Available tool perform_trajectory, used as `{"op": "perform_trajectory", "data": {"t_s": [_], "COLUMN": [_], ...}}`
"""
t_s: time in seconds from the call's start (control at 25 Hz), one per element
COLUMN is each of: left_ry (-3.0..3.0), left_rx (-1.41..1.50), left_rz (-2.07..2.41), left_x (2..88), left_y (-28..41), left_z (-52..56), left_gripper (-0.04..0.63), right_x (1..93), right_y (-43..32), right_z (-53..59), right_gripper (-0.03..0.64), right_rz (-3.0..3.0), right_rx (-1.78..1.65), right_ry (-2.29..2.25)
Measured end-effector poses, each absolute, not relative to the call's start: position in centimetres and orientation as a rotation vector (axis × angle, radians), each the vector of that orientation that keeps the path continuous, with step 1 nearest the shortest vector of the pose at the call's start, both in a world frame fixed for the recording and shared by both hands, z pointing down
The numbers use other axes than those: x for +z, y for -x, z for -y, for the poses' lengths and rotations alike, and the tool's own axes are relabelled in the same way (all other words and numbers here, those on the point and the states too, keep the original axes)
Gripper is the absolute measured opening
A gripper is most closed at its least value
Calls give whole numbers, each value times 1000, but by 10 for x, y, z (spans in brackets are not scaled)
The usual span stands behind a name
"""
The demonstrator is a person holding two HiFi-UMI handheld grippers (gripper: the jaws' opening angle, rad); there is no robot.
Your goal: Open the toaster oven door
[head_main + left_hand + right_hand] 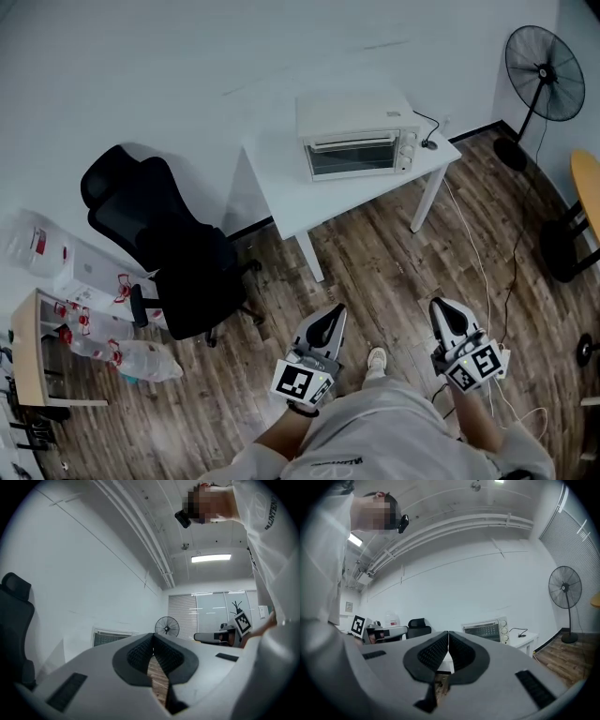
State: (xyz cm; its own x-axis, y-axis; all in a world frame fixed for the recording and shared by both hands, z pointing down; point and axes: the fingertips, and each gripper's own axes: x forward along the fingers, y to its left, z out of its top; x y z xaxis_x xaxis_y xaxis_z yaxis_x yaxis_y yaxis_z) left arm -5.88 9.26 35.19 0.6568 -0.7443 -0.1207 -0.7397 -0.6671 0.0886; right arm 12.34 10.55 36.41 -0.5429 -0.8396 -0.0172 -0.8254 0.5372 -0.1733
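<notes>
the toaster oven (359, 141) is sitting on the white desk (309, 202) against the far wall, towards the desk's right end, and its glass door is shut, with the handle bar running along the top edge and the knobs down its right side. a dark cable (427, 131) is trailing off the oven's right side across the desk top.

the person is standing well back on the wooden floor (375, 262), holding both tools out low in front, well apart from the desk. the left gripper (333, 311) is pointing ahead with its jaws pressed together and nothing between them. the right gripper (441, 306) is matching it, jaws closed tip to tip and gripping nothing. in the right gripper view the oven is showing just to the right of the closed jaws, far off.

a black office chair (159, 244) is standing to the left of the desk, water bottles (122, 356) are lying on the floor near it, and a standing fan (544, 75) is in the right corner.
</notes>
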Motion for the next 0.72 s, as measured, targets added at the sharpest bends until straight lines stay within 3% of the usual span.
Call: {"op": "perform_trajectory", "data": {"t_s": [0.72], "left_ry": [-2710], "left_rx": [-213], "left_rz": [1385], "left_x": [365], "left_y": [-12], "left_z": [55], "left_gripper": [9], "right_x": [372], "right_y": [-198], "right_z": [49], "right_gripper": [18], "right_rz": [-2731], "right_rx": [-264], "right_ry": [1359]}}
